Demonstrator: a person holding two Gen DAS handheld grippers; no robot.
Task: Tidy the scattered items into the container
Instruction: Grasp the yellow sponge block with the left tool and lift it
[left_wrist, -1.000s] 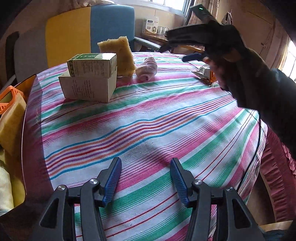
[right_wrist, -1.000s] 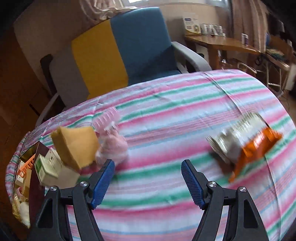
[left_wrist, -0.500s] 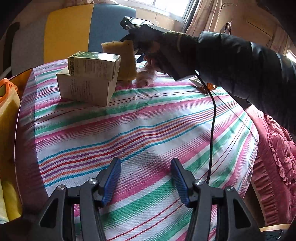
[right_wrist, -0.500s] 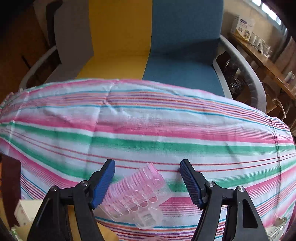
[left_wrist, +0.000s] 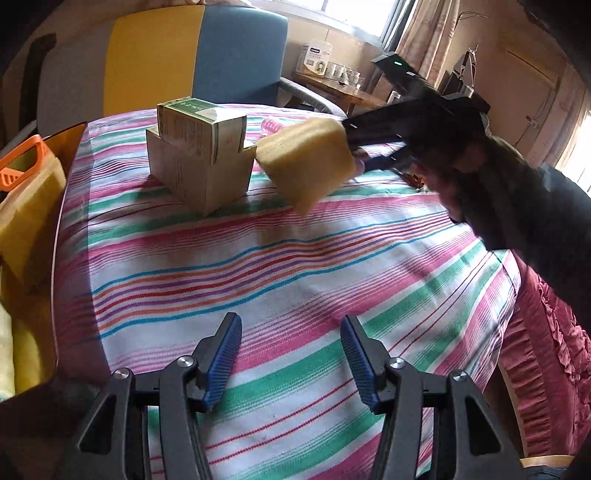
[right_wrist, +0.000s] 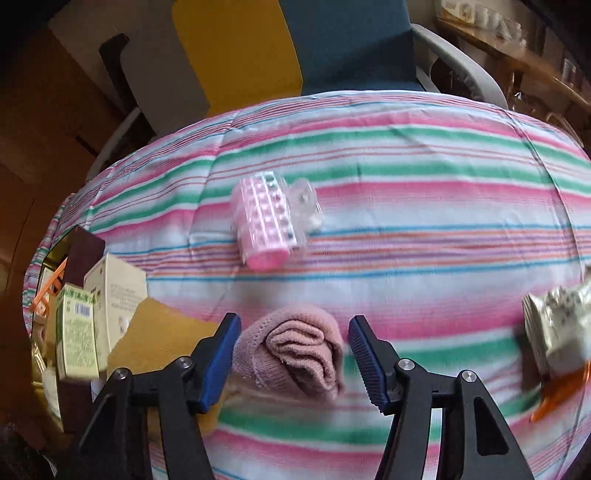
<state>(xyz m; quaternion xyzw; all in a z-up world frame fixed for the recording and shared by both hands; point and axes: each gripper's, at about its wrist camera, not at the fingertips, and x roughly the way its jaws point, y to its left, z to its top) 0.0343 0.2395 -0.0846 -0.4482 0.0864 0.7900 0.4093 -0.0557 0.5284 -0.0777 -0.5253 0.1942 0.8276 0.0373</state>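
From the left wrist camera, the left gripper hangs over the striped cloth of the counter with its blue pads apart and nothing between them. Toward the far side of the counter stands a pale carton with a smaller green-printed box stacked on top. Just to the right of these a yellow sponge sits tilted, and the right gripper, held by a dark-sleeved arm, reaches in behind it. At the left edge an orange-rimmed container holds yellow things. From the right wrist camera, the right gripper points down at a rolled pink cloth, which lies between its closing jaws; the left pad is at the cloth's edge and the right pad is just clear of it. Beyond it on the counter lies a pink hair roller in clear plastic. The sponge shows at the left of the gripper, touching the cloth, with the two boxes beyond it. At the right edge lies a crumpled silver-and-orange packet, blurred.
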